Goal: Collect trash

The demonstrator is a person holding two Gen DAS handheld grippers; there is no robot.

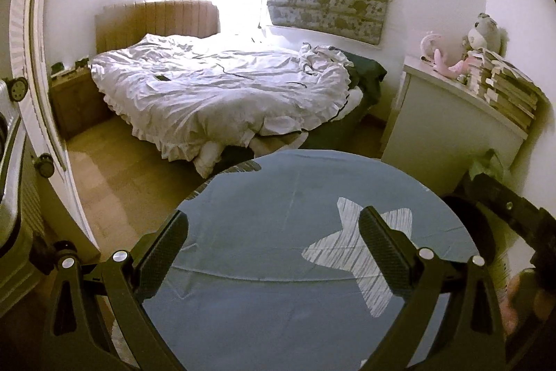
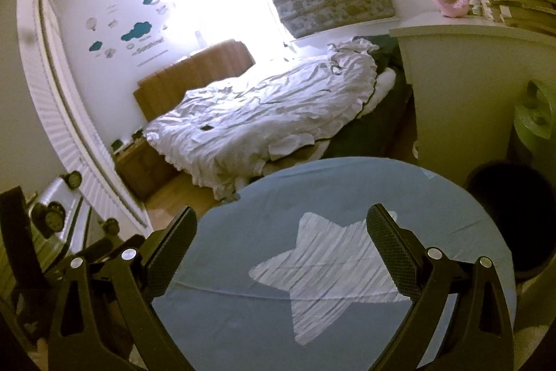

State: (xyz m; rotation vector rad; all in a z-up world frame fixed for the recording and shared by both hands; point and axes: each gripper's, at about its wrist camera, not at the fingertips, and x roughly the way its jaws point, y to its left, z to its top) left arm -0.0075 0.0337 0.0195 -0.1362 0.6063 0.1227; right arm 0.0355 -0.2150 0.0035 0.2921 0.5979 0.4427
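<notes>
You are holding both grippers, left and right, spread wide and empty above the round blue table. No trash is showing on it; the dark bin is standing just beside. Scan slowly before reaching.

Black claw frames, textured pads, apparently silver screws.

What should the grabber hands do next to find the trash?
Probably swing the right gripper rightward toward the dark bin beside the round blue table. Both grippers are open and empty, the left gripper too, and no trash shows on the tabletop; a green bag sits near the white cabinet.
</notes>
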